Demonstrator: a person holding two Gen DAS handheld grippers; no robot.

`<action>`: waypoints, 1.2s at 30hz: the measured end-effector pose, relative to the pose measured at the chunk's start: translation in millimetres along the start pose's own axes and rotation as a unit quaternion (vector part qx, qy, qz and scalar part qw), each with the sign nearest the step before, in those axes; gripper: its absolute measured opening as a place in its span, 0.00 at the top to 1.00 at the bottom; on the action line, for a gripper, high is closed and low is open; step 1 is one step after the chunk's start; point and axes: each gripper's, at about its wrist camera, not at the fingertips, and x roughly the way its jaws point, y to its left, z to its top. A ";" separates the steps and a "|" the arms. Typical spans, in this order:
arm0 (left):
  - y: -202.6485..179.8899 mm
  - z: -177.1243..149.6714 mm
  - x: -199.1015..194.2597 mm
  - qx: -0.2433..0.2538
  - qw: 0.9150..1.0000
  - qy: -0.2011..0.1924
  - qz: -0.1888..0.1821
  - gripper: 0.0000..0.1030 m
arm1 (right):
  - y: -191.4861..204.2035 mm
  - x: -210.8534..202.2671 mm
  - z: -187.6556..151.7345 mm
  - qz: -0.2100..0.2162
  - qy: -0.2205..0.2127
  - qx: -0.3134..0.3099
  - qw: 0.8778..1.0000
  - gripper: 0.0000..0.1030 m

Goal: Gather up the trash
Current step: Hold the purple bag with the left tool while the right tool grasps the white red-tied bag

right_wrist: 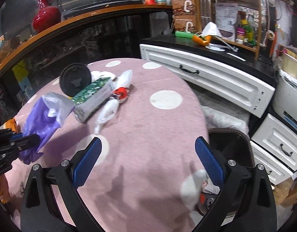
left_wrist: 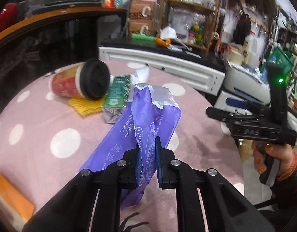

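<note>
My left gripper (left_wrist: pixel 147 148) is shut on a crumpled purple tissue wrapper (left_wrist: pixel 148 112), which hangs lifted above the pink dotted table (left_wrist: pixel 42 127). The right wrist view shows the same wrapper (right_wrist: pixel 45 114) pinched by the left gripper (right_wrist: pixel 32 138) at the far left. My right gripper (right_wrist: pixel 148 154) stands open over the table's near edge with nothing between its blue pads (right_wrist: pixel 88 160). Further back lie a green carton (right_wrist: pixel 94 96), a white plastic wrapper with a red patch (right_wrist: pixel 117 94) and a tipped red cup (left_wrist: pixel 67 85) with a black lid (right_wrist: pixel 74 81).
A black trash bin (right_wrist: pixel 231 147) stands below the table's right edge, and a blurred white scrap (right_wrist: pixel 191 187) shows at its rim. A yellow knitted coaster (left_wrist: pixel 84 106) lies under the cup. White drawers (right_wrist: pixel 206 73) and cluttered shelves stand behind. A hand (left_wrist: pixel 268 154) holds the right gripper (left_wrist: pixel 223 109).
</note>
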 end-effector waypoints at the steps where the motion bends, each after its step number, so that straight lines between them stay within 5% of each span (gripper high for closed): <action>1: 4.2 -0.4 -5.0 -0.011 1.000 -0.007 0.006 0.87 | 5.0 4.1 3.4 0.009 0.005 -0.002 1.000 0.07; 10: 21.0 -6.6 -26.4 -0.042 0.996 -0.030 0.067 0.87 | 52.9 53.1 25.0 0.064 0.067 -0.044 0.995 0.08; 21: 29.9 -13.4 -24.9 -0.060 0.996 -0.025 0.069 0.87 | 70.7 112.3 37.1 0.036 0.122 -0.053 0.990 0.45; 24: 27.0 -13.5 -22.6 -0.059 0.996 -0.022 0.067 0.87 | 69.1 116.6 37.8 0.031 0.118 -0.051 0.991 0.61; 26: 25.8 -14.0 -20.4 -0.059 0.996 -0.018 0.064 0.87 | 67.0 117.9 39.0 0.027 0.113 -0.050 0.992 0.87; 36: 9.8 -13.1 -15.7 -0.041 0.998 -0.013 0.055 0.87 | 40.4 75.4 29.4 0.029 0.065 -0.040 0.997 0.94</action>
